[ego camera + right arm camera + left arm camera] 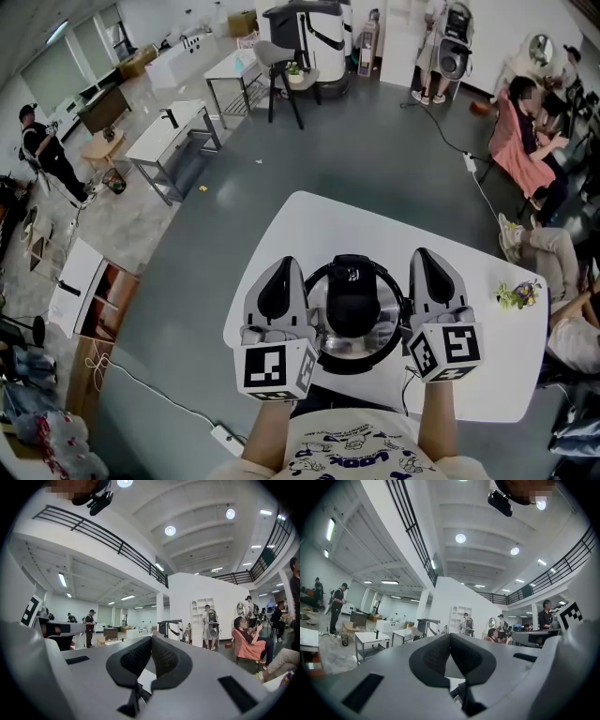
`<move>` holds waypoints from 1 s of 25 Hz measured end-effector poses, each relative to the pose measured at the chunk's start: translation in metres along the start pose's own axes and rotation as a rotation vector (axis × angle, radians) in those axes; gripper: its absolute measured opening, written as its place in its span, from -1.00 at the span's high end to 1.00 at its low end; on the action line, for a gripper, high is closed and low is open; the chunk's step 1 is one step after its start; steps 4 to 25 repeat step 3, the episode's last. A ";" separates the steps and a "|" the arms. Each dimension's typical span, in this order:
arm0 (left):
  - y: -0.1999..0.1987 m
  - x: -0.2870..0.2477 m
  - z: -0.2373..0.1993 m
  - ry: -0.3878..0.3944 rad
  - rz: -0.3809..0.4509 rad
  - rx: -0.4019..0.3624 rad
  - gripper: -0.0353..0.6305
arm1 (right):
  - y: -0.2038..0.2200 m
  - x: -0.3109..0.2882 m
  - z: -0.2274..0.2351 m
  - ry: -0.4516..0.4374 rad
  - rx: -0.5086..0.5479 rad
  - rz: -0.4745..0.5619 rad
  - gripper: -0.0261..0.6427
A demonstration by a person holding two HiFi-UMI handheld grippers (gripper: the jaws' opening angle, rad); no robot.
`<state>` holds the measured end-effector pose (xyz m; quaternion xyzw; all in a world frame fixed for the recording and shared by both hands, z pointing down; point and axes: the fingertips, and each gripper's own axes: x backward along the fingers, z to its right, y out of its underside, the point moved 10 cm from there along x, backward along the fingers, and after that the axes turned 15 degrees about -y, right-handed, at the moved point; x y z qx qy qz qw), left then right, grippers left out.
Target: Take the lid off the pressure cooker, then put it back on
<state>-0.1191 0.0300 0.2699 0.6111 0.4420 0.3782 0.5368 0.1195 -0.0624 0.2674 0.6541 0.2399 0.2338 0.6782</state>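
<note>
Head view and both gripper views, one instant. One pressure cooker (357, 339) stands on the near part of one white table (309, 225), and its one lid (323, 302), crossed by a long black handle (354, 298), sits on the pot. Two grippers flank it. The left gripper (284, 265) lies just beside the cooker's left rim and the right gripper (424, 255) just beside its right rim, both pointing away from the person and roughly level. Each carries one marker cube, two in all: left cube (272, 367), right cube (448, 349). The left gripper view shows the left gripper's (450, 641) jaws pressed together with nothing between them. The right gripper view shows the same of the right gripper (151, 644): pads meeting, claw narrow and empty. Neither claw touches the lid or the handle. As to the step in hand, a lid seated on the pot with both claws idle beside it fits a moment ahead of the lift and equally a moment after the lid is back down, and the pictures do not decide between them. Any further grasp of the handle would require the jaws to part. One small sprig of yellow flowers (517, 295) lies near the table's right edge, well apart from the cooker.
</note>
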 end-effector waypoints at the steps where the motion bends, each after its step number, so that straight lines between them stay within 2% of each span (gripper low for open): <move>1: -0.001 0.000 0.000 0.002 0.000 -0.001 0.85 | -0.002 0.000 0.000 0.000 0.001 -0.001 0.89; 25: -0.003 -0.002 0.001 0.006 0.000 -0.004 0.85 | -0.004 -0.002 0.001 0.000 0.003 -0.003 0.89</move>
